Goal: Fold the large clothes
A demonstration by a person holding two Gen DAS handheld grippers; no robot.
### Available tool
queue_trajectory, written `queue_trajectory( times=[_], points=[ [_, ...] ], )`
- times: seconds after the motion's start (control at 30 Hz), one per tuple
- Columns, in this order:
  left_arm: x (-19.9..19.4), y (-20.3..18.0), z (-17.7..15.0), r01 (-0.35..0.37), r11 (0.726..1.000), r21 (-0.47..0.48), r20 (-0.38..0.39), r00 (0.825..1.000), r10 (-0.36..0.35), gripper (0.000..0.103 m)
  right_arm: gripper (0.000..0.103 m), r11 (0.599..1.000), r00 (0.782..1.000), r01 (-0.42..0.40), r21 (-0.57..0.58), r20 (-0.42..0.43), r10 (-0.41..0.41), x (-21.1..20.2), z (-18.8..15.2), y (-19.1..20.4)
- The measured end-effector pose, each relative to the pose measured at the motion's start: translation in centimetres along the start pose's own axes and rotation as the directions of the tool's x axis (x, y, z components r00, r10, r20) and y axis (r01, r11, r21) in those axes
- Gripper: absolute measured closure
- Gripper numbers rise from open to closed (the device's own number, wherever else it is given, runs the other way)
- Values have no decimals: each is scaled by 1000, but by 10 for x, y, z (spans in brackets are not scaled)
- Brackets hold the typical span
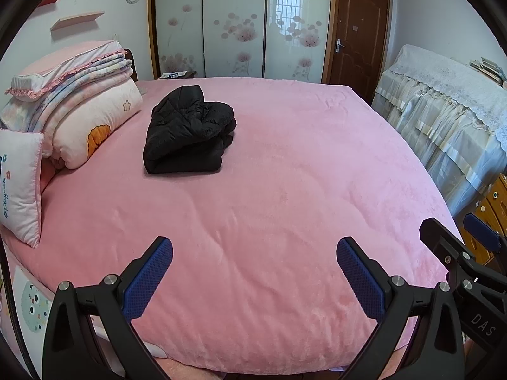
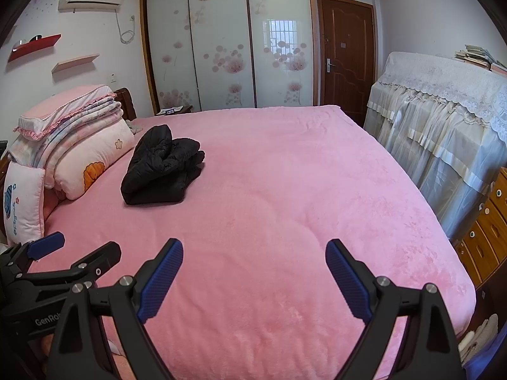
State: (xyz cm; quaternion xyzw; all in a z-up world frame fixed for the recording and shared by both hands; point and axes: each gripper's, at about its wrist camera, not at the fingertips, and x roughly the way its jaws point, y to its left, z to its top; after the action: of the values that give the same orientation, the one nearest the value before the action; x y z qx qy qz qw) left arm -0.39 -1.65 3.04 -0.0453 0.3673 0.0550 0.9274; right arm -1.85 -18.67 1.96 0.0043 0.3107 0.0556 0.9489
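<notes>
Both the left gripper [image 1: 254, 272] and right gripper [image 2: 254, 274] are held spread wide and empty, since the black puffer jacket [image 1: 189, 131] is probably already folded on the pink bedspread [image 1: 285, 190].

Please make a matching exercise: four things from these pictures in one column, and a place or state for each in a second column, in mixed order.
Things:
1. black padded jacket
2. stack of pink folded quilts
3. brown wooden door
4. left gripper

Places or states:
A. closed, far wall
B. folded, on the pink bedspread
C. open, holding nothing
D. piled at the headboard

Pairs: 1-B, 2-D, 3-A, 4-C
</notes>
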Motion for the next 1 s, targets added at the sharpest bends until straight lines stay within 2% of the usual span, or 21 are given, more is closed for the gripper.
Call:
queue_trajectory(
  times=[1.0],
  points=[
    [1,2,-5,-12,1000,3,-10,1000,12,1,11,1000,1000,-2,2,-6,2,1,-3,2]
  ],
)
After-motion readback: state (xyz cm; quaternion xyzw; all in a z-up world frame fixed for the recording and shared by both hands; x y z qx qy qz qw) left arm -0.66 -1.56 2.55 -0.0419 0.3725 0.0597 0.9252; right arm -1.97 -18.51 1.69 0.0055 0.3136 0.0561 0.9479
